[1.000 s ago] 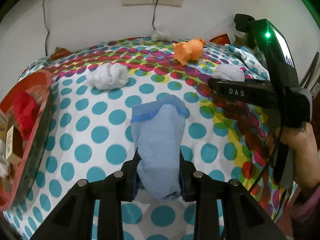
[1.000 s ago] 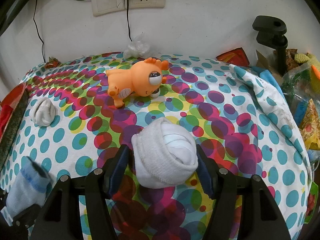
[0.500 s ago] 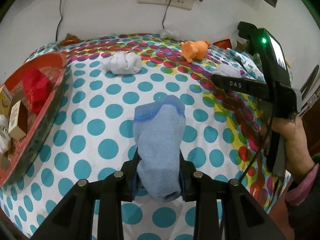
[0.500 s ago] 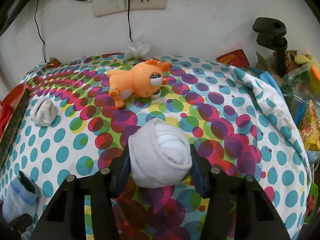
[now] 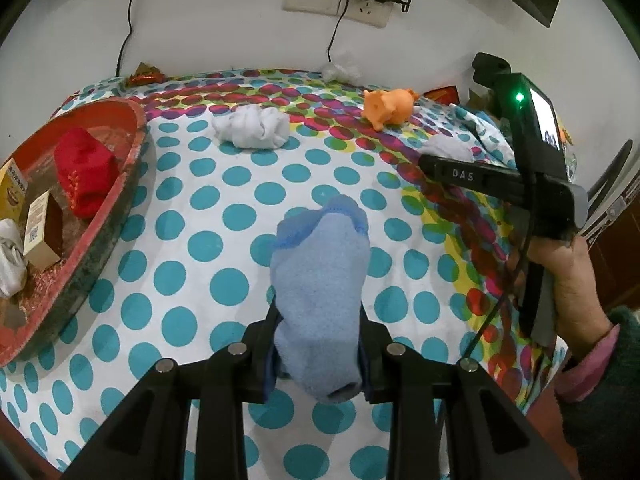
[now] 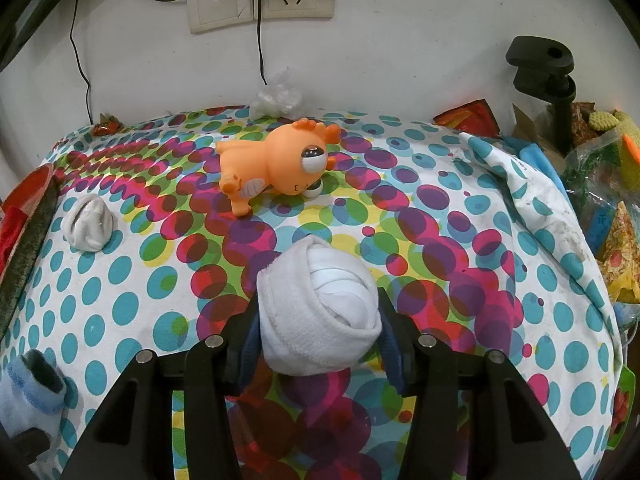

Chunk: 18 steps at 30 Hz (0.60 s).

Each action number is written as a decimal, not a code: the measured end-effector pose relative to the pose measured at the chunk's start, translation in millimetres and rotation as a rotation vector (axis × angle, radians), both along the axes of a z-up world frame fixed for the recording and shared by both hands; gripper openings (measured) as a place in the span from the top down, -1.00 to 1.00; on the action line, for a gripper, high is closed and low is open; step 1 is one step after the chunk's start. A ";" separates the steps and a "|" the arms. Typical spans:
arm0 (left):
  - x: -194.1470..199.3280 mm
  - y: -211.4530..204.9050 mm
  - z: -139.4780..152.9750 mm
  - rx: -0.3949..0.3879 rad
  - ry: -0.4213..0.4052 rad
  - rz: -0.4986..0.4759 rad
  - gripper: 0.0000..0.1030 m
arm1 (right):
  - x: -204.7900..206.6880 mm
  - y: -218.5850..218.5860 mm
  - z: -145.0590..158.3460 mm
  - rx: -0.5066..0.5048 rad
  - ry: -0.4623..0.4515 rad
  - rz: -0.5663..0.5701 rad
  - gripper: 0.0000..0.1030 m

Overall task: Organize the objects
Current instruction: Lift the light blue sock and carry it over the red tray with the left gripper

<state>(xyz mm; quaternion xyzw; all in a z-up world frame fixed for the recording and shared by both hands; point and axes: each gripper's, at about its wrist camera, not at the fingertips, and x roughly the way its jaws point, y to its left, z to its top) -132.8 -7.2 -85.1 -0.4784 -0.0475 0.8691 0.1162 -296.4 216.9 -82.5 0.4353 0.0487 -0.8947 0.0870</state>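
Note:
My left gripper [image 5: 318,344] is shut on a light blue sock [image 5: 320,280] and holds it above the polka-dot tablecloth. The blue sock also shows at the lower left of the right wrist view [image 6: 30,394]. My right gripper [image 6: 318,332] is shut on a rolled white sock [image 6: 318,308]; it shows in the left wrist view [image 5: 436,156] at the right. Another white sock bundle [image 5: 254,130] [image 6: 90,222] lies on the cloth. A red round tray [image 5: 108,204] at the left holds a red sock [image 5: 84,176].
An orange toy animal [image 6: 276,166] [image 5: 388,108] lies near the back of the table. The tray also holds small cartons [image 5: 38,228] and a white sock [image 5: 10,260]. Bags and a black clamp [image 6: 548,76] crowd the right edge. A wall with sockets [image 6: 260,0] stands behind.
My left gripper has lifted and pulled back to the left with the blue sock, bringing the red tray into view. My right gripper has closed on the white sock.

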 end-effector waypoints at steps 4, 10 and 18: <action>1.2 -5.7 3.5 0.016 -0.005 0.006 0.41 | -0.1 -0.4 0.8 0.005 0.001 -0.001 0.07; 6.2 -17.0 8.2 0.010 0.009 0.032 0.41 | 0.0 -1.2 0.7 0.003 0.001 -0.001 0.07; 9.5 -35.1 20.5 -0.009 0.032 0.058 0.41 | 0.0 -0.3 0.2 0.006 0.002 -0.001 0.07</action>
